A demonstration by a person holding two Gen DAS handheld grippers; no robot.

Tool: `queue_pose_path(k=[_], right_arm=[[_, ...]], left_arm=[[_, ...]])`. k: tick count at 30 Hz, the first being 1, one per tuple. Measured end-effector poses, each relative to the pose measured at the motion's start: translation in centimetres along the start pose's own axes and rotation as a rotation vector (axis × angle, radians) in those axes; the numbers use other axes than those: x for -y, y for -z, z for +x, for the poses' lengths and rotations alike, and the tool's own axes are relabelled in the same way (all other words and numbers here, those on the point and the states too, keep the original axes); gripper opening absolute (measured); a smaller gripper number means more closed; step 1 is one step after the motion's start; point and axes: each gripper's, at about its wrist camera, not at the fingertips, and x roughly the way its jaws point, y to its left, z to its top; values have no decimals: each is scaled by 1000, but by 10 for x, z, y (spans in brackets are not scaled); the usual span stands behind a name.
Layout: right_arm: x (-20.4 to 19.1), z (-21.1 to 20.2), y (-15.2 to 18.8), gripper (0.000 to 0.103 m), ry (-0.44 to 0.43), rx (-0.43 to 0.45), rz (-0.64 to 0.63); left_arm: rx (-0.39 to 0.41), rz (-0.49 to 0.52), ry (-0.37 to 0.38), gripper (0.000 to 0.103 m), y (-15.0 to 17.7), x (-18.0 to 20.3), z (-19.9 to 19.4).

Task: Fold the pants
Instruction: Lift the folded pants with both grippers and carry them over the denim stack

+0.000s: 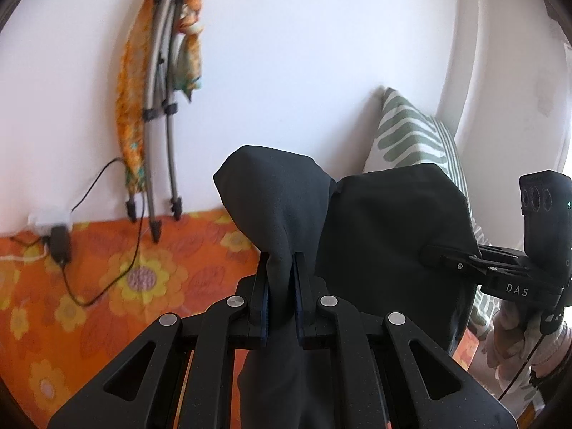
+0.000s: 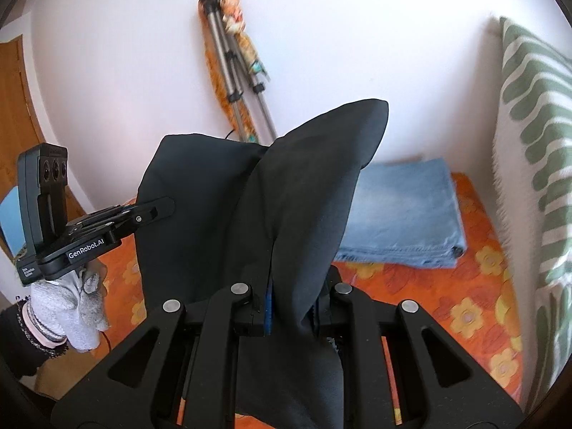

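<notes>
Dark pants [image 1: 386, 236] hang in the air between both grippers above an orange flowered bedspread [image 1: 107, 286]. My left gripper [image 1: 281, 261] is shut on a bunched edge of the pants, which rises above the fingers and drapes below. My right gripper [image 2: 291, 286] is shut on another edge of the pants [image 2: 304, 193]. The right gripper also shows in the left wrist view [image 1: 439, 254], clamped on the cloth. The left gripper shows in the right wrist view [image 2: 164, 209], also on the cloth.
Folded blue jeans [image 2: 400, 211] lie on the bedspread [image 2: 464, 307] at the back right. A green-and-white patterned pillow [image 2: 536, 143] leans at the right. A tripod draped with orange cloth [image 1: 161, 89] stands against the white wall. A charger and cable [image 1: 60, 246] lie by the wall.
</notes>
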Motion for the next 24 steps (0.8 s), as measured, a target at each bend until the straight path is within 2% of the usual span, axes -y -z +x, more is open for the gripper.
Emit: queue_pose_path(k=[6,15,24], right_arm=[[23,-3,-22,15,37,34,21],[72,18,-73,15,88,58,31],[137,86,-116,15,155,22,66]], left_arm=[[12,-10,37,9,-24,8,27],[27,8,53,9,-62,14,85],[-24,-28,48,9,-96,0,183]])
